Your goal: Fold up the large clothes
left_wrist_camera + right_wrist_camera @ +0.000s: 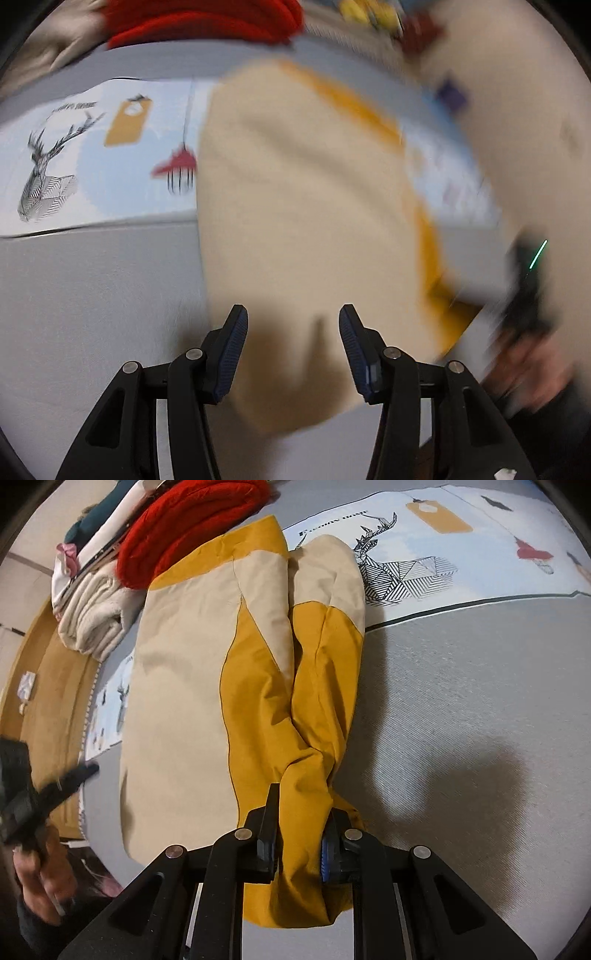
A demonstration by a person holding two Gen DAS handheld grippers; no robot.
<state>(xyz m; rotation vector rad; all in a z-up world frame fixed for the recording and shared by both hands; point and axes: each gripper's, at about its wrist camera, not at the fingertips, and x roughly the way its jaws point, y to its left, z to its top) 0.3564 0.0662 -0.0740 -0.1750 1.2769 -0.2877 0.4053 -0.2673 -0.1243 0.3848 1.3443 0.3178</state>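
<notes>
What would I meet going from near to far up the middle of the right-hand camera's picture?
Right gripper clamped on a bunched mustard sleeve → cream and mustard jacket spread on the grey bed cover → red knitted garment.

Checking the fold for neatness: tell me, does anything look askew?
Yes. The mustard sleeve of the cream-and-mustard garment is bunched and twisted where the right gripper pinches it, not lying flat. The left gripper is open over the cream fabric.
</notes>
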